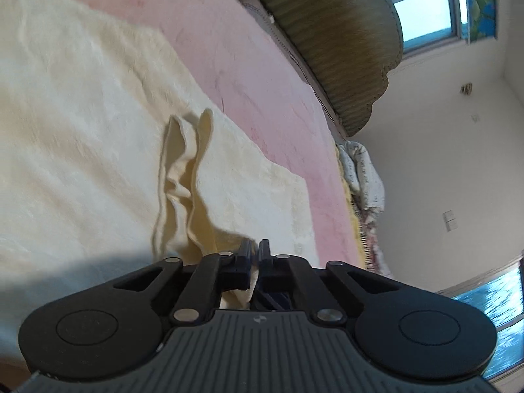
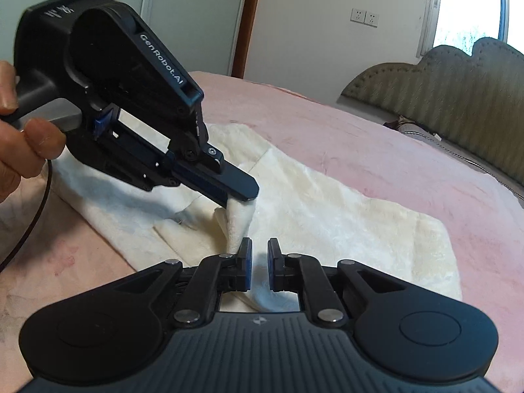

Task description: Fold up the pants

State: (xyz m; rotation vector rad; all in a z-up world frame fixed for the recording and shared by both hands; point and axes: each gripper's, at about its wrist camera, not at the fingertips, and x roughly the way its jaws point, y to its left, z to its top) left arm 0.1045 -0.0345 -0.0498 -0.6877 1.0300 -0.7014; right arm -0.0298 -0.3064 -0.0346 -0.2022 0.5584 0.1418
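Observation:
Cream fuzzy pants [image 1: 98,137] lie flat on a pink bed; they also show in the right wrist view [image 2: 344,216]. My left gripper [image 1: 255,249] is shut on a pinched fold of the pants and lifts it into a ridge. It also shows in the right wrist view [image 2: 242,195], its tip holding a raised peak of fabric. My right gripper [image 2: 260,255] hovers just in front of that peak, its jaws a small gap apart with only the pants beneath showing between them.
The pink bedsheet [image 2: 360,144] surrounds the pants. A green padded headboard [image 2: 458,98] stands at the back right. A crumpled cloth [image 1: 363,177] hangs off the bed's edge. A hand [image 2: 19,124] holds the left gripper, with a cable trailing below.

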